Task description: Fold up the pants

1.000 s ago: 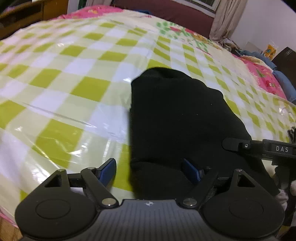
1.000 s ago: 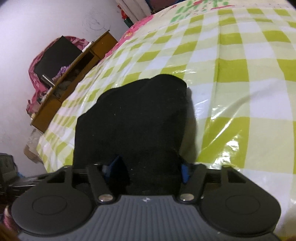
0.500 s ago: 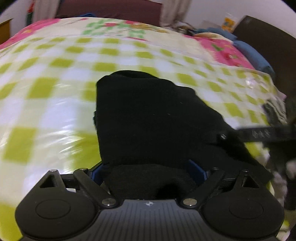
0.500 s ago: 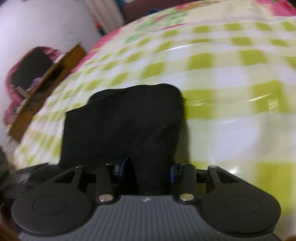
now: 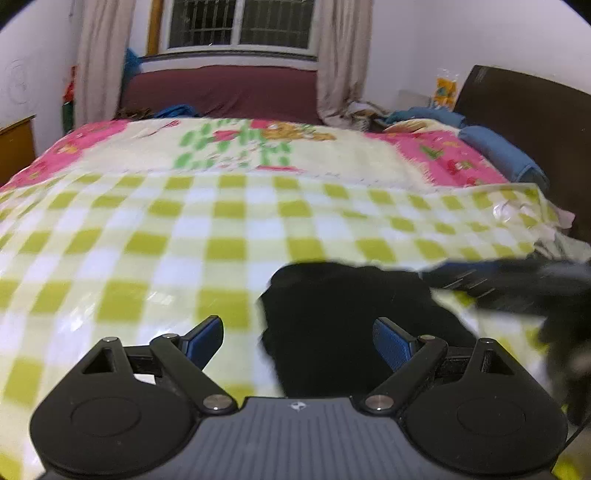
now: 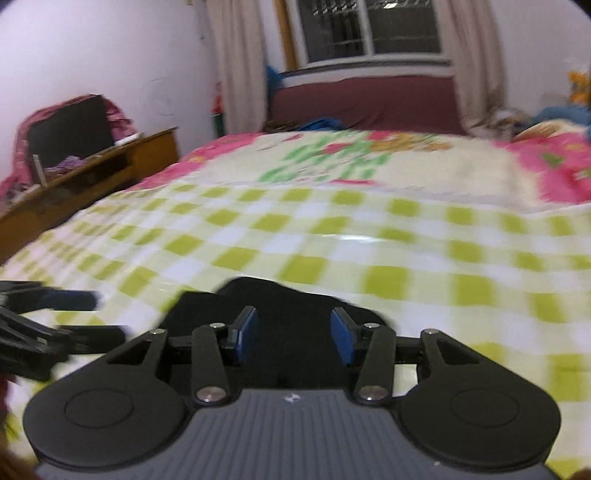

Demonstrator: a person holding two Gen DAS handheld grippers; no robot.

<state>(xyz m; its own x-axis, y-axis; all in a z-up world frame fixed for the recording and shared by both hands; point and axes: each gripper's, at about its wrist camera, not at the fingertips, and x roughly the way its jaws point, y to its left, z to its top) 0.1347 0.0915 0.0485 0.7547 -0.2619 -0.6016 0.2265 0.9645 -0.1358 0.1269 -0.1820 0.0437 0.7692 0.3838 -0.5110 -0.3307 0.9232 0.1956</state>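
The black pants (image 5: 347, 314) lie folded into a compact bundle on the green-and-white checked sheet (image 5: 155, 236). My left gripper (image 5: 299, 338) is open and empty, raised over the bundle's left edge. My right gripper (image 6: 293, 334) is open and empty, just above the bundle (image 6: 291, 306). The right gripper shows blurred at the right of the left wrist view (image 5: 517, 280). The left gripper shows at the left edge of the right wrist view (image 6: 44, 306).
The checked sheet covers a bed with a pink floral quilt (image 5: 258, 147) behind it. A dark headboard (image 5: 524, 122) and blue pillows (image 5: 498, 147) are at the right. A wooden desk (image 6: 85, 177) stands left of the bed. A window with curtains (image 5: 240, 26) is at the far wall.
Both grippers let go of the black bundle, opened and lifted, tilting up so the room and window come into view. The pants stay folded on the sheet.
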